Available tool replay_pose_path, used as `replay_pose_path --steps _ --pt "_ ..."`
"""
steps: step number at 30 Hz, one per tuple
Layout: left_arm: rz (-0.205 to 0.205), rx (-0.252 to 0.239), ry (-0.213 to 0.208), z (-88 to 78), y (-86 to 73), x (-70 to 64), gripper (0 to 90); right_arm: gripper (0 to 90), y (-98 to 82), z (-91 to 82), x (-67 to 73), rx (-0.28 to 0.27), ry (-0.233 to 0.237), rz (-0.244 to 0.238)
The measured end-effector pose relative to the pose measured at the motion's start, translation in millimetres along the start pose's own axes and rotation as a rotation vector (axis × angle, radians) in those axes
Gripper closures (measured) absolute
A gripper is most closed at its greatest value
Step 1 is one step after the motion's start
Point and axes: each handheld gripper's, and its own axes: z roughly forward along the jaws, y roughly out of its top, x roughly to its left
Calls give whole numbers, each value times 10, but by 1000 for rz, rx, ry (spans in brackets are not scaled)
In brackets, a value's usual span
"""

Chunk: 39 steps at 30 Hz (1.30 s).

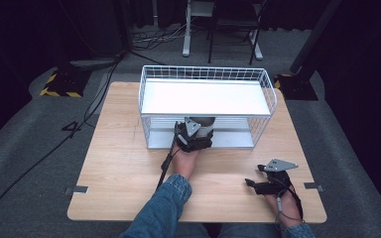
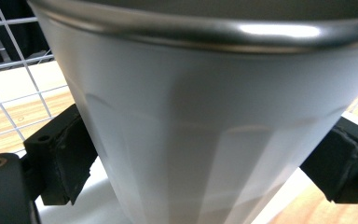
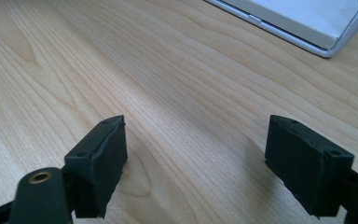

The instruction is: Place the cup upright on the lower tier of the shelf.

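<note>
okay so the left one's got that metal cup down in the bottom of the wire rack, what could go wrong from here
The left hand-held gripper holds the metal cup on its smooth, tapered wall, so it might slip down through the pads.

The cup sits under the upper shelf of the wire rack, so lifting it could knock its rim against the shelf.

The right hand-held gripper rests open on the table, too far away to steady anything.

Metal cup (image 2: 205, 140): silver/white, tapered walls w/ rolled steel rim, upright. Sits in lower tier of white wire rack (image 1: 206, 74), front-center, under the top shelf. Left gripper (image 1: 193, 133) jaws pressed on both sides of cup body.
</note>
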Motion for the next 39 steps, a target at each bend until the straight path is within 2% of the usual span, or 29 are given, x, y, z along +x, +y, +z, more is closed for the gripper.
replay_pose_path --steps 6,7,10,14,18,22,26,29,39 --pt "-5 21 12 64 -50 65 86 214 0 1 0 0 3 0" --pt "0 25 -7 81 -55 78 86 214 0 1 0 0 3 0" --pt "9 37 0 114 -63 80 86 214 0 0 0 1 4 0" --pt "43 60 10 139 -72 74 86 214 0 1 -1 0 5 -1" --pt "15 69 -2 162 -88 110 85 214 0 -1 5 0 0 -4" --pt "27 70 -1 161 -87 122 85 213 0 -1 5 1 0 -4" --pt "6 70 -18 168 -95 140 84 213 1 -1 5 1 0 -4" --pt "8 73 -8 163 -94 146 84 213 0 -1 6 1 0 -5" --pt "10 78 -28 164 -88 170 78 212 0 0 7 -1 -1 -6"
